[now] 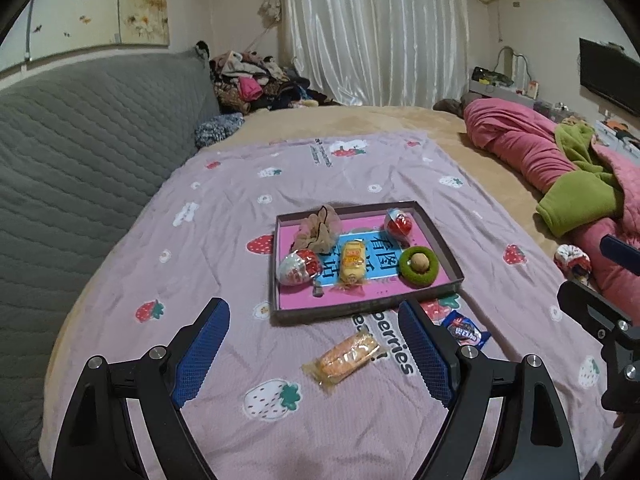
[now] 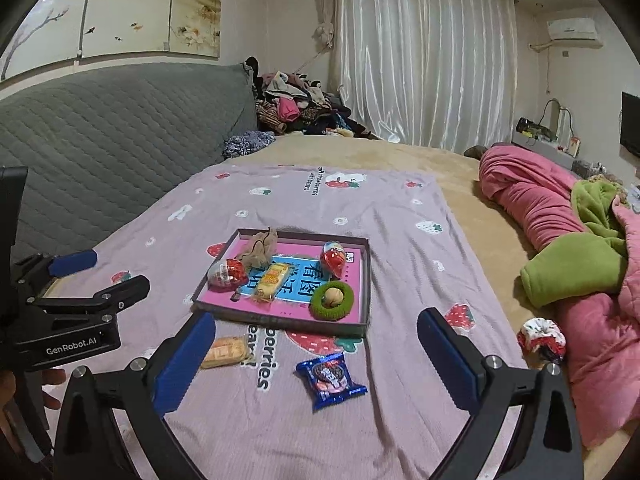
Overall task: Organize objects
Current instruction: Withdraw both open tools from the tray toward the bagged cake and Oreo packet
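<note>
Lying flat, blue cookie packet [image 2: 331, 380], crinkled.

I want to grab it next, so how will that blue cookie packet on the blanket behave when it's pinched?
The blue cookie packet looks like thin glossy film, so it will probably crinkle and may slip between the pads. It seems small and light, likely sliding on the blanket if nudged. It lies flat, so rolling seems unlikely.

"GenRobot.AI" on left claw [image 2: 90, 276]; "berries" on sheet [image 2: 400, 216]
</note>
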`<action>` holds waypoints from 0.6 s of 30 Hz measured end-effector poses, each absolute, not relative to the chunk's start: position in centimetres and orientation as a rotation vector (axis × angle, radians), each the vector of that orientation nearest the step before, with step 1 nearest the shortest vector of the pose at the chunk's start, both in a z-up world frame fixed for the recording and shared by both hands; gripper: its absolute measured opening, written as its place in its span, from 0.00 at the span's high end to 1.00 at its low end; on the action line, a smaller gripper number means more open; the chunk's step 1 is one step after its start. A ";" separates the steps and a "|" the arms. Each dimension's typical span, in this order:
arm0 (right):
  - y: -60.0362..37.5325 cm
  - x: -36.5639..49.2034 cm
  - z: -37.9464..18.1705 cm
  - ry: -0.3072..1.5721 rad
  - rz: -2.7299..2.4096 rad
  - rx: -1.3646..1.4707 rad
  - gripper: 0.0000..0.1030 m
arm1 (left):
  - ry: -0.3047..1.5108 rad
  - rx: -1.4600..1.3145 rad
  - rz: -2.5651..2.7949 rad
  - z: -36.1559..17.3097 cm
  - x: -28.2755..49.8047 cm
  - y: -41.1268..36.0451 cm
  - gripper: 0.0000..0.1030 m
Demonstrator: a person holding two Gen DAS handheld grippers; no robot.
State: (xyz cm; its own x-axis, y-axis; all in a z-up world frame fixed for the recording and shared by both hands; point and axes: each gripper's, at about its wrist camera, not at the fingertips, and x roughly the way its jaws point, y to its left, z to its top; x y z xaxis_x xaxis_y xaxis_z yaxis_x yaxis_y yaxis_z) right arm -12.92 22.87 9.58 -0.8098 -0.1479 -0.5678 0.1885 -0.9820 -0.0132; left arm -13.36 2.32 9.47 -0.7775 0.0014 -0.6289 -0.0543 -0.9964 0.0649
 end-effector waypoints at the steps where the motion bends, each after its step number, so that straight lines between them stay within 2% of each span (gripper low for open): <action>1: 22.8 -12.6 9.7 0.110 -2.830 0.876 0.01 | 0.119 -1.039 2.927 9.6 -12.9 2.3 0.15; 8: 22.6 -10.0 9.8 0.131 -2.825 0.876 0.01 | 0.101 -1.043 2.928 9.7 -10.4 1.7 0.15; 18: 22.6 -7.8 7.8 0.150 -2.815 0.925 0.01 | 0.137 -1.075 2.879 7.1 -7.9 2.4 0.15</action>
State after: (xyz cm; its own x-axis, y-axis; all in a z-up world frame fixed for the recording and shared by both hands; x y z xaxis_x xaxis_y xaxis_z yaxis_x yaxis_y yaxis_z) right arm -7.75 22.65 7.79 -0.7918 -0.1331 -0.5961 0.1958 -0.9798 -0.0413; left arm -7.90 2.41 7.06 -0.7540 0.0296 -0.6562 -0.0920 -0.9939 0.0608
